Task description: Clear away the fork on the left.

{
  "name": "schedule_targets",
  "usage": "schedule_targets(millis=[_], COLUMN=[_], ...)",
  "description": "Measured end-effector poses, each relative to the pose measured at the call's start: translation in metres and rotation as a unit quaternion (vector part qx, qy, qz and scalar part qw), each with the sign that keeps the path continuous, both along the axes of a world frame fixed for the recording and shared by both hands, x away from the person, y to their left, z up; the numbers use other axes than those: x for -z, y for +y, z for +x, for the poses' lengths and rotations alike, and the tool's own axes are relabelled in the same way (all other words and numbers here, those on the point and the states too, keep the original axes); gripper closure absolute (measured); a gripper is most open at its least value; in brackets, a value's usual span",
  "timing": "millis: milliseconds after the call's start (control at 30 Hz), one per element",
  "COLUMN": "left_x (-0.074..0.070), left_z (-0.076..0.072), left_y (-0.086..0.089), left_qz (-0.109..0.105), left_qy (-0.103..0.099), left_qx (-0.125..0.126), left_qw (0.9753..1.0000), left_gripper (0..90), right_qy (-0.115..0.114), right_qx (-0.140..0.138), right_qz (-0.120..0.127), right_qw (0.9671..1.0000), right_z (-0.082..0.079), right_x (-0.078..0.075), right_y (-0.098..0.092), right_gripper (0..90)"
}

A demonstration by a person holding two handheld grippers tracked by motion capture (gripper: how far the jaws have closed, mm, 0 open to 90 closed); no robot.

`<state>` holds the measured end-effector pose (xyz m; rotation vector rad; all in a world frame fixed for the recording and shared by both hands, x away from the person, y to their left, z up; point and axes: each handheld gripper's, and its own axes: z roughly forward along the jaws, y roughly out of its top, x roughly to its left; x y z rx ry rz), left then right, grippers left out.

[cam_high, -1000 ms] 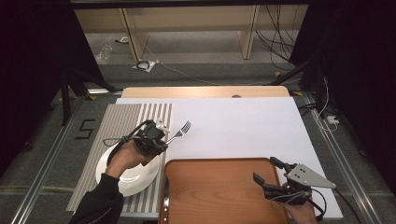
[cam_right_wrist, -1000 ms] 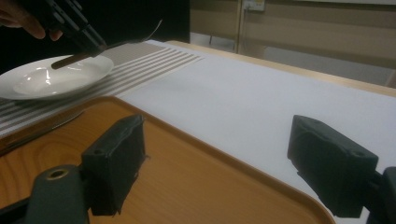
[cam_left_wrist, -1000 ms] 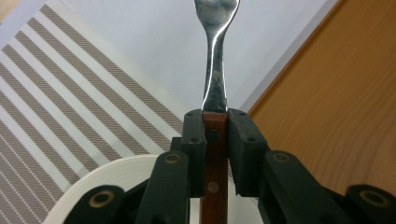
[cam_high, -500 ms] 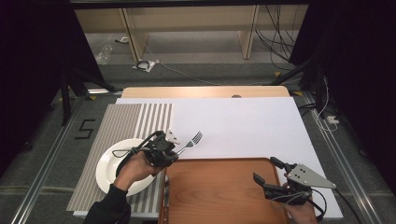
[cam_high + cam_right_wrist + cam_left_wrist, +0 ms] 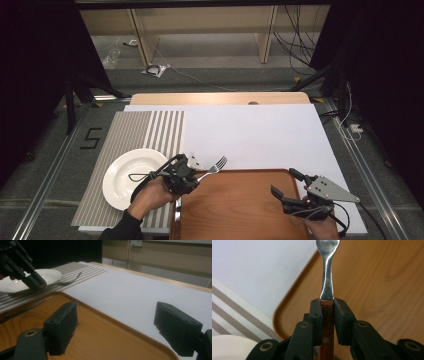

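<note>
wooden-handled fork (image 5: 327, 290) between shut jaws

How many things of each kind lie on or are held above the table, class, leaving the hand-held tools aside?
Round white ceramic plate: 1
Steel fork with a red-brown wooden handle: 1
Brown wooden tray with rounded corners: 1
Grey striped placemat: 1
Total: 4
</note>
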<state>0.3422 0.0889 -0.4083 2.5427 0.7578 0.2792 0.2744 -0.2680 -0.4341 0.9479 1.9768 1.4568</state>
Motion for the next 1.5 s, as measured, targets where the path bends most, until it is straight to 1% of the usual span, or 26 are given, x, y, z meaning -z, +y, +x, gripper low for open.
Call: schedule_targets(millis=[233,333,433,533,700,967,1133,1500], left_x=[0.004,0.003,0.003,0.005,0.008,0.008,0.009,0.02], left_z=[-0.012,-0.016,-0.02,-0.024,-0.029,-0.036,-0.041,-0.055], left_y=[-0.009,-0.011,-0.013,-0.015,-0.019,-0.024,-0.027,-0.038], left_qz=[0.001,0.002,-0.002,-0.001,0.001,-0.002,-0.002,0.003], left_qy=[0.006,0.006,0.006,0.009,0.015,0.02,0.025,0.043], left_qx=[0.012,0.017,0.018,0.023,0.029,0.036,0.045,0.062], left_qw=[0.9999,0.9998,0.9998,0.9997,0.9995,0.9992,0.9987,0.9972], left_gripper=[77.4,77.4,77.4,77.4,77.4,77.4,77.4,77.3], right_qy=[0.0,-0.001,0.0,0.0,-0.001,-0.001,-0.001,-0.001], right_qx=[-0.001,-0.001,0.0,-0.001,-0.001,0.0,0.001,0.0], right_qz=[-0.002,-0.002,-0.001,-0.002,-0.002,-0.003,-0.003,-0.004], right_qw=[1.0,1.0,1.0,1.0,1.0,1.0,1.0,1.0], right_z=[0.0,0.0,0.0,0.0,-0.001,-0.001,-0.001,-0.001], right_x=[0.0,0.0,0.0,0.0,0.0,-0.001,-0.001,-0.001], right_y=[0.0,0.0,0.0,0.0,0.0,0.0,0.0,0.0], right_gripper=[19.9,19.9,19.9,19.9,19.9,19.9,19.9,19.9])
